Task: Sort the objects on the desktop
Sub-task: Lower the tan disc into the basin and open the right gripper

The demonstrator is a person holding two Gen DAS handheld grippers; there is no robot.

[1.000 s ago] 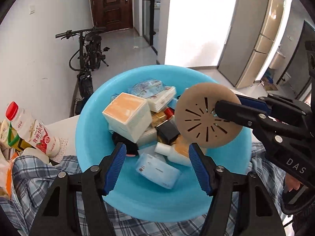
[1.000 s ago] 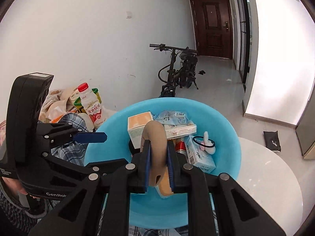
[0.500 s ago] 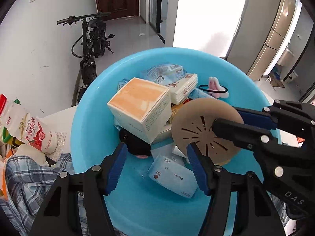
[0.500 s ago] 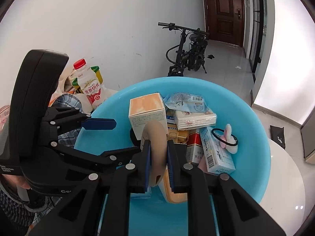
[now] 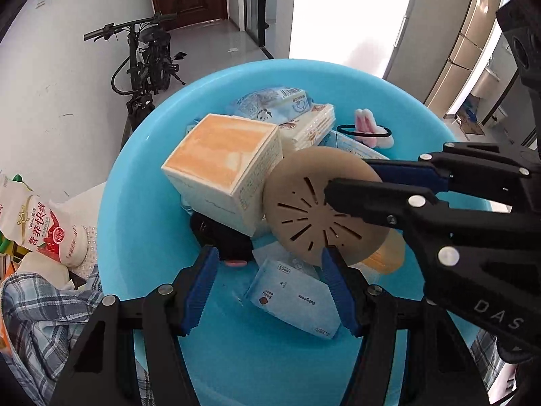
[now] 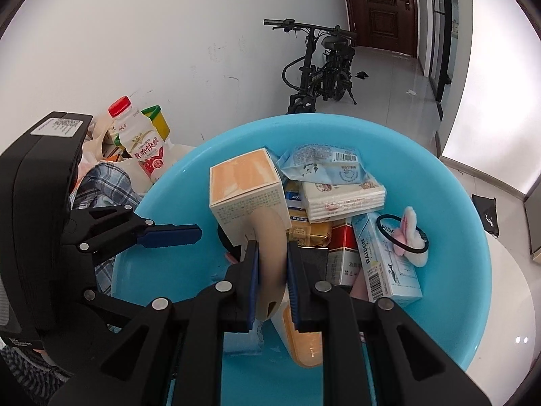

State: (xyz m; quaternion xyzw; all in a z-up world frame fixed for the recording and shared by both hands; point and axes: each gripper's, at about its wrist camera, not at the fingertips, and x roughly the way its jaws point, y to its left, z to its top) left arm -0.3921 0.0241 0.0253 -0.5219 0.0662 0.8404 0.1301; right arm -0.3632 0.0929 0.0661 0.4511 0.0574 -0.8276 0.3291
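Note:
A blue basin (image 5: 142, 243) (image 6: 466, 264) holds several items: an orange-topped box (image 5: 223, 165) (image 6: 243, 182), tissue packs (image 6: 341, 196), a wipes pack (image 5: 294, 299), a black hair tie with pink bunny ears (image 5: 367, 130) (image 6: 409, 233). My right gripper (image 6: 272, 253) (image 5: 345, 186) is shut on a tan slotted disc (image 5: 314, 209) (image 6: 270, 237), held upright low inside the basin beside the box. My left gripper (image 5: 268, 270) is open and empty over the basin's near side.
A yogurt drink bottle (image 5: 44, 226) (image 6: 142, 142) and snack packs stand left of the basin on a plaid cloth (image 5: 37, 311). A white round table (image 6: 507, 287) lies under the basin. A bicycle (image 6: 321, 64) stands by the wall behind.
My right gripper has lowered the tan disc deeper into the basin, close to the orange-topped box. Both grippers have moved closer to the basin. The left stays open.

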